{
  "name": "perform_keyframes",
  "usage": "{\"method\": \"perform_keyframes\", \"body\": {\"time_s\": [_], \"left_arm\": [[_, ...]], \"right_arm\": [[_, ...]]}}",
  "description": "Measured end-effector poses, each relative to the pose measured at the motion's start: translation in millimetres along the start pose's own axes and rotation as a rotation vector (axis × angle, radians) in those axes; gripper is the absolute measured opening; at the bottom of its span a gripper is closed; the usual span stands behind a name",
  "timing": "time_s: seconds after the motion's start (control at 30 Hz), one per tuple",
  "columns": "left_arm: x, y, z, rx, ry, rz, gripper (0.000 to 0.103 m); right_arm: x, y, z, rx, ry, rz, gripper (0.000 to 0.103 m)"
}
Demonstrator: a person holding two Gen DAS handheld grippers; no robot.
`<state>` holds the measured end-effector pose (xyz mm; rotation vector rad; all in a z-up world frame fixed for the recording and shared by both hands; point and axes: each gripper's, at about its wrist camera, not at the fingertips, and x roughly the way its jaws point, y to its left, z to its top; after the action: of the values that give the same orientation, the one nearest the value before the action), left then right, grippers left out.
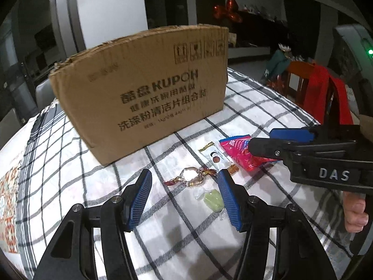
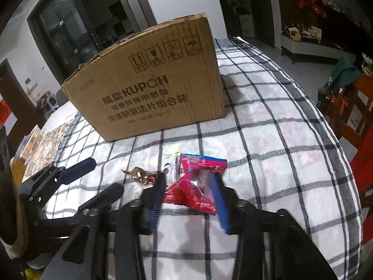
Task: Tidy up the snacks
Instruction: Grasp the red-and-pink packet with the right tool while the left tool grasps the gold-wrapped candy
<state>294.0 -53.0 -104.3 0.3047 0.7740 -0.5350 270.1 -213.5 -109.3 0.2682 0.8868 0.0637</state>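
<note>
One cardboard box [image 1: 139, 93] printed KUPOH stands on checked tablecloth [image 1: 268, 107] toward table's far edge. Four snacks lie near box's front: one red packet [image 2: 198, 184], one white sachet [image 1: 215, 157], one gold-wrapped candy [image 1: 192, 176], one green candy [image 1: 213, 199] in clear wrap. Left gripper [image 1: 185, 198]: jaws spread, empty, gold-wrapped candy and green candy on cloth between fingers. Right gripper [image 2: 190, 198]: jaws parted either side of red packet; contact with pads cannot be told through blur. One hand [image 1: 355, 212] on right gripper's handle.
</note>
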Motion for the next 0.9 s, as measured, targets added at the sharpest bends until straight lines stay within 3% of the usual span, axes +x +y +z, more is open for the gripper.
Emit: {"method": "perform_keyframes", "body": {"time_s": [0.53,0.83,0.9], "left_arm": [[33.9,1.5,5.1,0.027,0.042,-0.013,0.056],[43.9,-0.9,1.9,0.004,0.059,-0.025,0.037],[43.3,-1.2,2.5,0.004,0.057,-0.029,0.027]], "right_arm": [[26.8,-2.2,-2.4,0.001,0.058,0.007,0.047],[31.9,-0.6,-7.2,-0.024,0.063,0.007,0.047],[31.9,-0.8,-7.2,-0.024,0.063,0.008,0.046]]}}
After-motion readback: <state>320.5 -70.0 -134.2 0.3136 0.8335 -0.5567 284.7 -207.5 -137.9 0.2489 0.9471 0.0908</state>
